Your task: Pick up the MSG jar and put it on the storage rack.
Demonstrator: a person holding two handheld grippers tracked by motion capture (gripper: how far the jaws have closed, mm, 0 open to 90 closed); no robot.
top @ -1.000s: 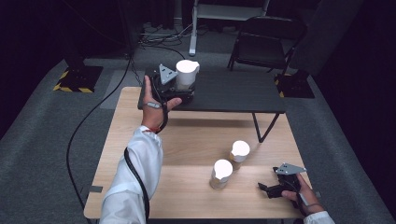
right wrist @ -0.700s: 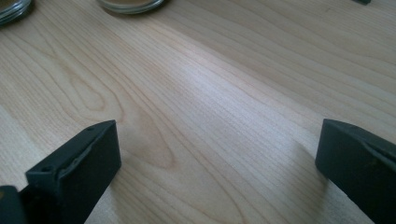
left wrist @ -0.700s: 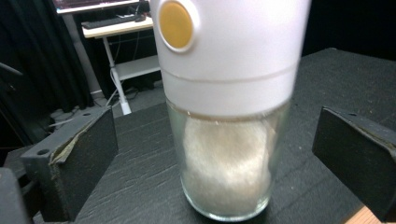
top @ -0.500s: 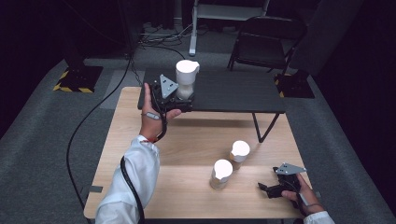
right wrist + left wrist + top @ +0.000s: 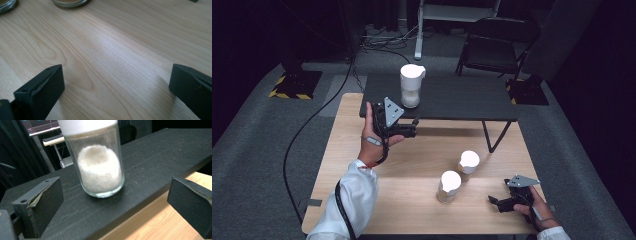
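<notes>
A glass jar (image 5: 411, 86) with a white lid, part full of white powder, stands on the low black table (image 5: 462, 97). In the left gripper view the jar (image 5: 100, 168) is upright just beyond the jaws, which stand wide apart and touch nothing. My left gripper (image 5: 413, 128) is open over the seam between the black table and the wooden table (image 5: 352, 150). My right gripper (image 5: 495, 203) rests open near the wooden table's front right corner, with bare wood between its jaws (image 5: 117, 87).
Two white-lidded jars (image 5: 469, 162) (image 5: 449, 184) stand on the wooden table, left of my right gripper. A black folding chair (image 5: 497, 45) and cables sit behind the black table. A cable trails off the table's left side.
My left gripper has drawn back from the white-powder jar toward the person, and the jar stays on the black table. My right gripper has not moved.
</notes>
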